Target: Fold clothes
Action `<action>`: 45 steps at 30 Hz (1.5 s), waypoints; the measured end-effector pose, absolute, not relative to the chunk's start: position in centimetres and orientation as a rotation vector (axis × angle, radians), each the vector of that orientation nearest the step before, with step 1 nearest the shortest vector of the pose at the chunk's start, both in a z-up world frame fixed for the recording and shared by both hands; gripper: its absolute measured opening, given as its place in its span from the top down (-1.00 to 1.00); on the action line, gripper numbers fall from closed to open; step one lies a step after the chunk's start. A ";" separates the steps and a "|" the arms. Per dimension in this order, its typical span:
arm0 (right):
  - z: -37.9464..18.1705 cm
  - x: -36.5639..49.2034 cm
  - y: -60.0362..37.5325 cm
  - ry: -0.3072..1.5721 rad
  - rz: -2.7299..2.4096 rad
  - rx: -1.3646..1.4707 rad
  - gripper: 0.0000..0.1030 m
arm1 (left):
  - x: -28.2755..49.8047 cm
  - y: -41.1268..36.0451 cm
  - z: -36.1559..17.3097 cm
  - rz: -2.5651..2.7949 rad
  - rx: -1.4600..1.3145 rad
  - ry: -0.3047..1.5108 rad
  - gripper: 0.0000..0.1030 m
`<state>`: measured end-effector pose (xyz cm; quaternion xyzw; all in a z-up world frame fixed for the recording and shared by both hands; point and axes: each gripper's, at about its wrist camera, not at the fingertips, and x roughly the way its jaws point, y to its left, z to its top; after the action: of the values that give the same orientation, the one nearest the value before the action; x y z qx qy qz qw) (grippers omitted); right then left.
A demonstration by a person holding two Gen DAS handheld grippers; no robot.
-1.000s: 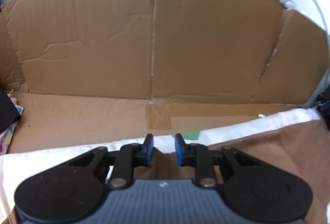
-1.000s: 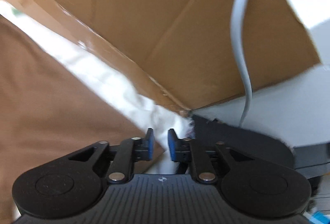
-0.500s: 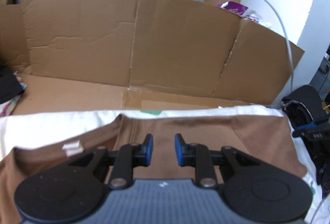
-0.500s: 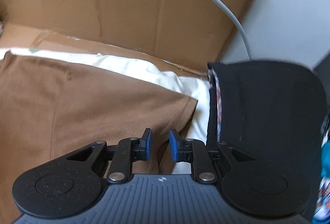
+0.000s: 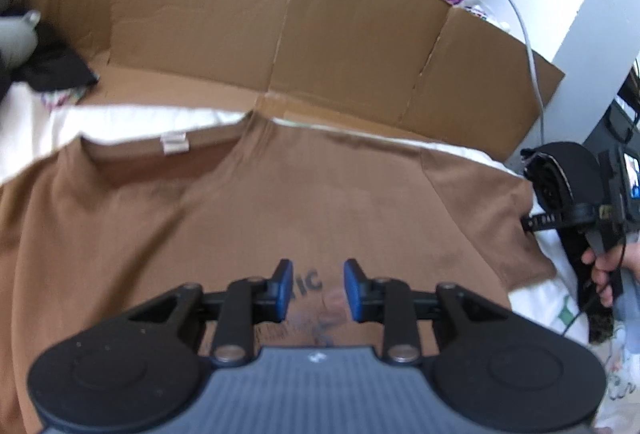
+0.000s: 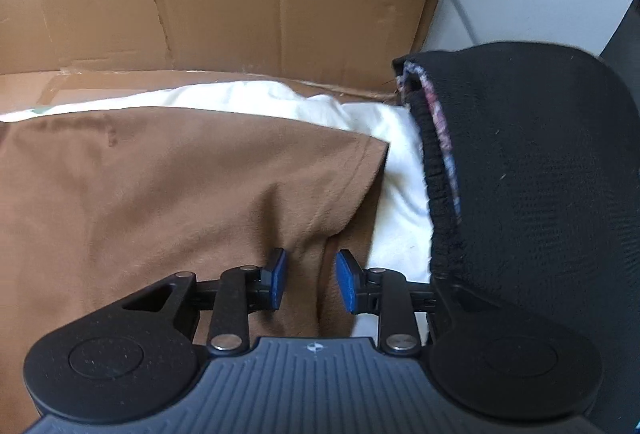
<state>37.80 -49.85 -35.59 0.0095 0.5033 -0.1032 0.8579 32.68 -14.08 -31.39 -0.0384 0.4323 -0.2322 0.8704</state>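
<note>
Lying spread flat, collar at upper left, the shirt (image 5: 280,194) shows no fold; left gripper (image 5: 314,284) and right gripper (image 6: 308,276) hover, fingers apart, empty.

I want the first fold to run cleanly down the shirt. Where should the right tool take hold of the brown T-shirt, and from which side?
Probably the hemmed sleeve cuff of the brown T-shirt, coming in from the outer side over the white sheet. That edge lies flat and free, so a pad can slide under it. The right tool hangs open just short of it.
</note>
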 end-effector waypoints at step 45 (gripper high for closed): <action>-35.0 32.1 -52.1 1.117 -0.394 0.104 1.00 | 26.1 -7.1 -28.7 -0.365 -0.021 0.986 0.41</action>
<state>32.07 -52.08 -34.99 0.0488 0.5262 -0.1858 0.8284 26.08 -7.08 -28.66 -0.0099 0.4706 -0.1741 0.8649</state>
